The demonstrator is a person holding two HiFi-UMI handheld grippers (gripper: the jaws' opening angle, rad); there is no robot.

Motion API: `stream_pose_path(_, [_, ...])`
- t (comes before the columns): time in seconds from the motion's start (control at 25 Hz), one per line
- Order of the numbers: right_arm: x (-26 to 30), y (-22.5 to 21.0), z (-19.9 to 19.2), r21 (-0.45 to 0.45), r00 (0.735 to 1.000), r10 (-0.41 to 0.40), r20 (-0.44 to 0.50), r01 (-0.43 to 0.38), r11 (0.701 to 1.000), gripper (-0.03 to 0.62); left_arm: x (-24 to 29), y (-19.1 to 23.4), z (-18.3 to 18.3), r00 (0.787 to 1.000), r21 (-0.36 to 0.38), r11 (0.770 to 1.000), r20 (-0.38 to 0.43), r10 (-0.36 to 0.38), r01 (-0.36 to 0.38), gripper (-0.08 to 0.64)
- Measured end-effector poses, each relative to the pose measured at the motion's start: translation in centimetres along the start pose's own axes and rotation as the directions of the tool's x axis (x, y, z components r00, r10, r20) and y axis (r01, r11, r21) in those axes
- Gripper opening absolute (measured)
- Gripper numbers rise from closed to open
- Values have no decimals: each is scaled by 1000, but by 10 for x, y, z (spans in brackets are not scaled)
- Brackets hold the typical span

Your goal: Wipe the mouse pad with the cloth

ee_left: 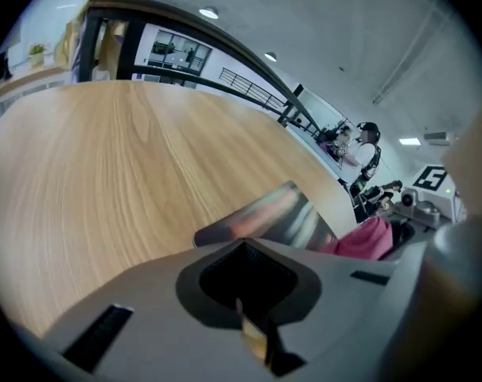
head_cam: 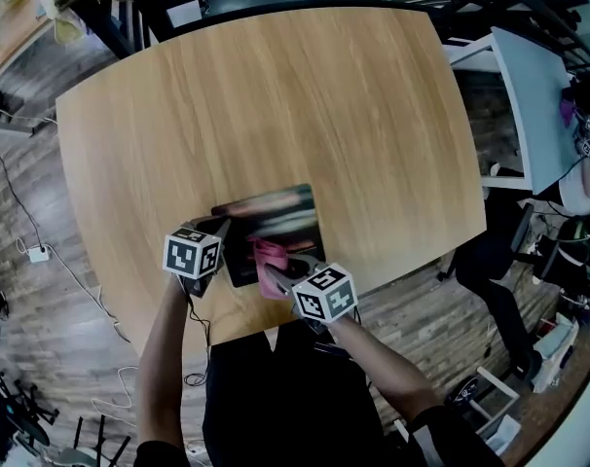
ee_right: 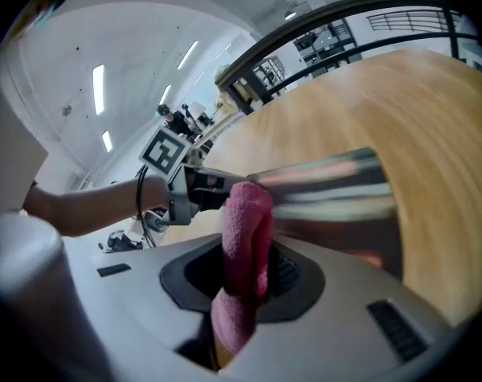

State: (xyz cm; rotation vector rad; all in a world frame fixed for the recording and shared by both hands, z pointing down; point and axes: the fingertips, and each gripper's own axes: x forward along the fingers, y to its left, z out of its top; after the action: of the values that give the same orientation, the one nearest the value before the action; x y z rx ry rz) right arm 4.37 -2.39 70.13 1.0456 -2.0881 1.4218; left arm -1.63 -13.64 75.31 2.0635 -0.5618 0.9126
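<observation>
So, starting at the left: the left gripper [head_cam: 216, 235] sits right at the left edge of the dark, glossy rectangular mouse pad [head_cam: 277, 214]. In its own view the jaws look pressed together with nothing I can make out between them. My guess is it's there to pin the pad down, but I honestly can't tell if it's nipping the corner or just resting beside it. The mouse pad lies on the light wooden table with rounded corners [head_cam: 276, 95], close to the near edge and a bit left of the middle, with lots of bare wood behind it. Over the pad's near half is the pink fuzzy cloth [head_cam: 270, 255], bunched into a fold and clamped tight between the jaws of the right gripper [head_cam: 281, 272]. The free end pokes out the front, at or just over the pad surface, and I can't see actual contact. Progress-wise I'd say the grabbing part is sorted and the wiping is somewhere in its early or middle stretch. The cloth is only at the near-right part, the far half shows nothing but glare, and no view tells me what's already clean, so most of the strokes look left to do.
</observation>
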Motion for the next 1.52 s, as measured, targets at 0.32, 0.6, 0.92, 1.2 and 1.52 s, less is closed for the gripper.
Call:
stream_pose_path(0.32, [69, 46, -22, -84, 993, 43, -110, -52, 995, 89, 2, -3, -3, 999, -7, 999, -22, -34, 33, 23])
stream_pose_path(0.6, [82, 30, -27, -87, 991, 12, -133, -23, 996, 89, 2, -6, -2, 999, 9, 999, -20, -49, 49, 22])
stream_pose_path(0.92, [68, 13, -25, -70, 992, -3, -128, -6, 998, 89, 0, -5, -4, 999, 65, 997, -41, -35, 38, 23])
stream_pose_path(1.2, [44, -20, -22, -53, 992, -32, -122, 26, 998, 89, 1, -2, -2, 999, 36, 999, -25, -37, 37, 22])
stream_pose_path(1.52, [9, -69, -15, 11, 991, -92, -96, 94, 996, 88, 3, 3, -1, 999, 32, 999, -38, -14, 15, 23])
